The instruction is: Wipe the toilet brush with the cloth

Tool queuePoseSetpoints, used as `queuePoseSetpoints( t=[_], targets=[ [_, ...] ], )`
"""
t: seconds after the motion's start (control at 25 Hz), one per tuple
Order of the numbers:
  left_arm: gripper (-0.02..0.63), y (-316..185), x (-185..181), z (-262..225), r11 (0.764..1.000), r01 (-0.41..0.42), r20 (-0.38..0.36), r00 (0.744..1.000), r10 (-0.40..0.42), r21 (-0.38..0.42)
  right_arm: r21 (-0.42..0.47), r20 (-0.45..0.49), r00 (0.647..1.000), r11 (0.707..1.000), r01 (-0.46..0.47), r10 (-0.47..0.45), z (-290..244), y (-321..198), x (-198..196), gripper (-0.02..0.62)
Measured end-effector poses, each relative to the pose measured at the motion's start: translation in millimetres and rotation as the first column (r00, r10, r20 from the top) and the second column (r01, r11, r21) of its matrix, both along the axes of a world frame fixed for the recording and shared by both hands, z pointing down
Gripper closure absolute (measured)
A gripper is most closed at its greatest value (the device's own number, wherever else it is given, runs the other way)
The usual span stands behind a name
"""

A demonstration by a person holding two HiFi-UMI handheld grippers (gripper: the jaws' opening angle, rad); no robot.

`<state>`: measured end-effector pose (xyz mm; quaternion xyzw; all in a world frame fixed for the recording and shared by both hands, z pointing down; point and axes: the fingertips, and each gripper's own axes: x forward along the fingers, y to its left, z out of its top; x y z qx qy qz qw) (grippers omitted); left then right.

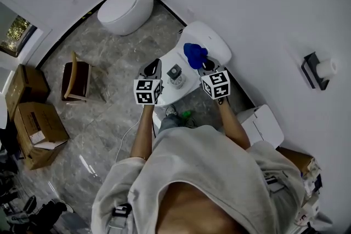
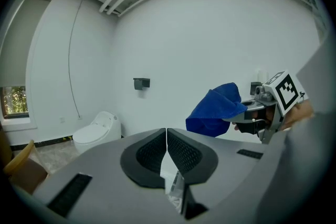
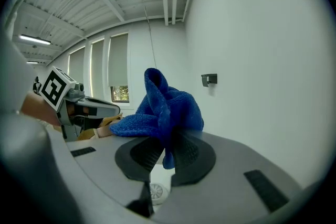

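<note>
My right gripper (image 1: 207, 67) (image 3: 167, 139) is shut on a bunched blue cloth (image 1: 194, 55) (image 3: 165, 107), which stands up out of its jaws. My left gripper (image 1: 152, 70) (image 2: 166, 131) is shut, with nothing clearly between its pads. Both are held level, side by side and apart, over a white rounded fixture (image 1: 211, 41). Between them, lower down, stands a small grey and white object (image 1: 175, 74), apparently the toilet brush in its holder seen from above. The left gripper view shows the cloth (image 2: 215, 112) and the right gripper (image 2: 247, 113) to its right.
A white toilet (image 1: 126, 3) stands at the far wall, with a wooden stool (image 1: 75, 80) and cardboard boxes (image 1: 37, 129) to the left. A paper holder (image 1: 317, 69) hangs on the right wall. A white bin (image 1: 267, 124) sits by my right elbow.
</note>
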<state>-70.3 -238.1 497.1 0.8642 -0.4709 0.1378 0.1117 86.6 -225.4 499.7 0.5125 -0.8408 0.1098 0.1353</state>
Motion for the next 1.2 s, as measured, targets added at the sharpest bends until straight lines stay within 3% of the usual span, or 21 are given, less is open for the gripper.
queuePoseSetpoints(
  t=[0.56, 1.2],
  targets=[
    [0.583, 5.7, -1.3, -18.1, 0.998, 0.027, -0.012, 1.0, -0.027, 0.051, 0.046, -0.002, 1.0, 0.999, 0.001, -0.001, -18.3, 3.2, 4.3, 0.545],
    [0.583, 13.3, 4.0, -16.5, 0.999, 0.028, 0.0, 1.0, -0.028, 0.046, 0.056, -0.002, 1.0, 0.998, 0.013, -0.013, -22.2, 5.5, 6.1, 0.545]
  ],
)
